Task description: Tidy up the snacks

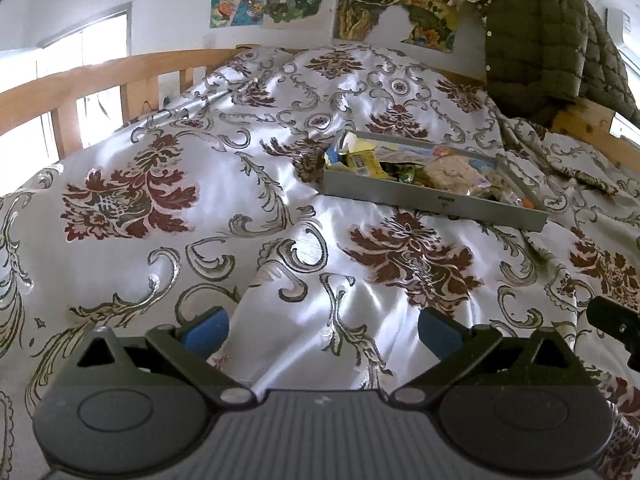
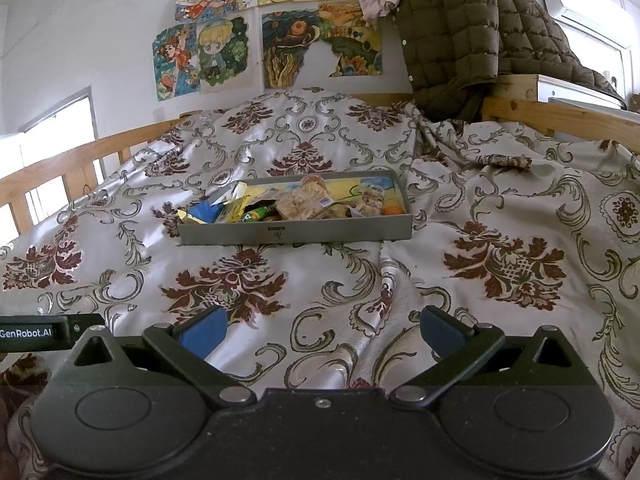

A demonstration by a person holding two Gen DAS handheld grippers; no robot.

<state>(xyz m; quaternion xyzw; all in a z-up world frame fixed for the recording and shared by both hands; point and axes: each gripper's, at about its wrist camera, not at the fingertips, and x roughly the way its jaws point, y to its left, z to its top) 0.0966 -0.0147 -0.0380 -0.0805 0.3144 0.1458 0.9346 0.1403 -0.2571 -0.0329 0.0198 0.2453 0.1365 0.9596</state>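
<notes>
A shallow grey tray lies on the patterned bedspread, holding several snack packets: yellow and blue wrappers at its left, pale rice-cake packs in the middle, an orange item at its right. It also shows in the left wrist view, ahead and to the right. My left gripper is open and empty, above the bedspread well short of the tray. My right gripper is open and empty, facing the tray head-on from a distance.
A silky floral bedspread covers the bed, rumpled into folds. A wooden rail runs along the left. An olive quilted jacket hangs over the headboard at back right. Drawings hang on the wall. The other gripper's edge shows at right.
</notes>
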